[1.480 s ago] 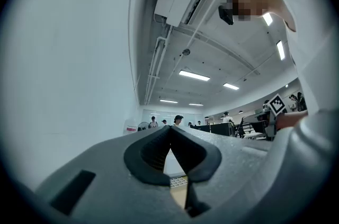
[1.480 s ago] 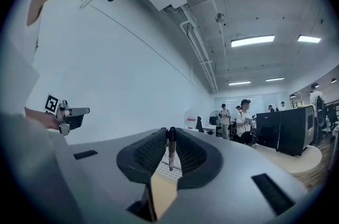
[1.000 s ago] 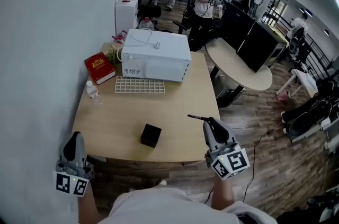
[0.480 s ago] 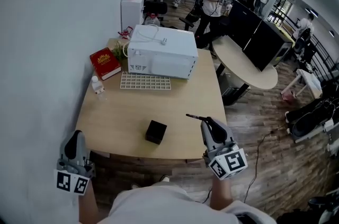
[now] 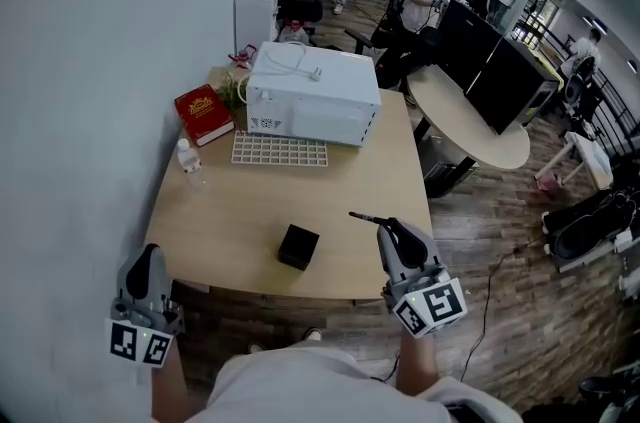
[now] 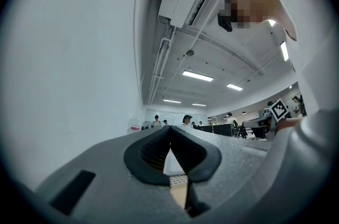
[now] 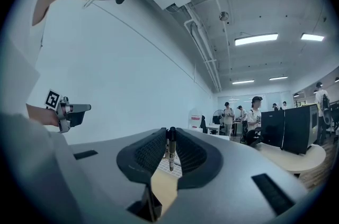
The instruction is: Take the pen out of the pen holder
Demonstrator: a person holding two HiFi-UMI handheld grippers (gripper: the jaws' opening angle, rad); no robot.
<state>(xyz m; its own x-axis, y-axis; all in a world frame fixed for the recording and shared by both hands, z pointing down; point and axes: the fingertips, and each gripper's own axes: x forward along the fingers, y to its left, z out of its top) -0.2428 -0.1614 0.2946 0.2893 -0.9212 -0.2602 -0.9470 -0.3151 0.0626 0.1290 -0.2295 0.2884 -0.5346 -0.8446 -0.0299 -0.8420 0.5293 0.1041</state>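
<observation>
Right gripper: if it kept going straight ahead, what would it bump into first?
Probably the white appliance at the table's far end. The right gripper, shut on the pen, points that way; its height is unclear.

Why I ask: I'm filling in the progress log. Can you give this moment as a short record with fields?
pen: clamped in the right tongs, sticking out past their tips
pen holder: black box on the table, apart from both tongs
right tongs: shut on the pen
left tongs: shut, nothing between them, off the table's near left corner
task: pen already out of the holder
</observation>
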